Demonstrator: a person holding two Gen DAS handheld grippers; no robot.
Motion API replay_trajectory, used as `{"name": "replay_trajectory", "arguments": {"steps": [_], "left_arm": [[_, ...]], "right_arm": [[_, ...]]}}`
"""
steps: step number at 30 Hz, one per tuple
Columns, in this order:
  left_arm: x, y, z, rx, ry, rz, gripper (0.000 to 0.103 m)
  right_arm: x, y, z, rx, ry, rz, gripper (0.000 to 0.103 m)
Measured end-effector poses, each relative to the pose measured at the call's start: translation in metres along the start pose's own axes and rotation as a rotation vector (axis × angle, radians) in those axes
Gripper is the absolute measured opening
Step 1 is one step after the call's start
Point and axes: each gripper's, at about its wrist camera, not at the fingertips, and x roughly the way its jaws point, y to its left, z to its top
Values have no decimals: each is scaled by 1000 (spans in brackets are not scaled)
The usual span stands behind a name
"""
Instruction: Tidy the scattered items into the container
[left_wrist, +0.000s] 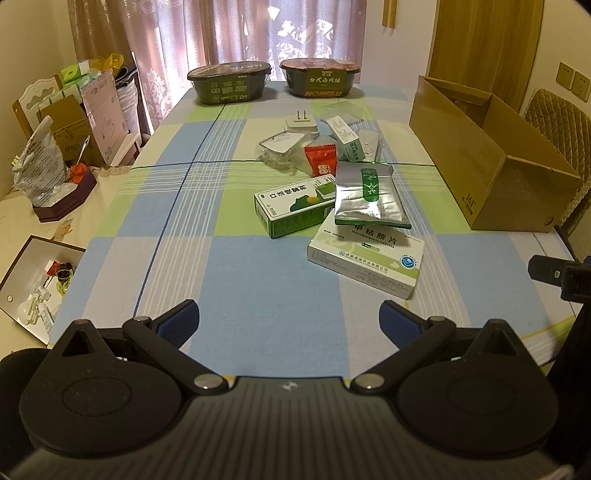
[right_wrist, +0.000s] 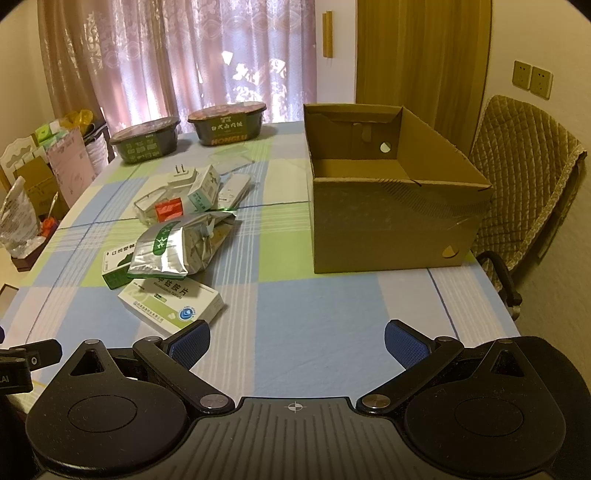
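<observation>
Left gripper (left_wrist: 289, 320) spread wide, empty, hovering over checked tablecloth (left_wrist: 258, 280); right gripper (right_wrist: 297, 341) spread too, empty. Medicine boxes (left_wrist: 365, 254) and foil pouch (left_wrist: 369, 194) heaped mid-table. Cardboard box (right_wrist: 391, 192) stands open just right of heap

From my left tongs the cardboard box (left_wrist: 491, 155) showed only its outer walls; its floor was hidden. The silver foil pouch (left_wrist: 367, 194) covered part of the Mecobalamin tablet box (left_wrist: 364, 258) and one end of the green medicine box (left_wrist: 291, 206). Small print on the white carton (left_wrist: 345, 138) behind was too small to read. At the left edge an open tray (left_wrist: 33, 280) was cut off (its contents a blur). From my right tongs the quilted chair (right_wrist: 524, 184) stood partly behind the box.
</observation>
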Motion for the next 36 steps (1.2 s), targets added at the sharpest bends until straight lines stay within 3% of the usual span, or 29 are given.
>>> {"name": "replay_trajectory", "arguments": {"steps": [11,20,28,36], "left_arm": [[-2,6,22,-47,-10,-39,102],[14,25,51,-48,-3,-62,102],[49,27,98,52,62,-98,102],[92,13,128,131,110,-158,102]], "right_arm": [[11,20,22,-77,63,157,103],[37,43,32,-321,126,240,103],[83,66,30,-600,160,344,103],[136,80,31,-729,210,445,103]]}}
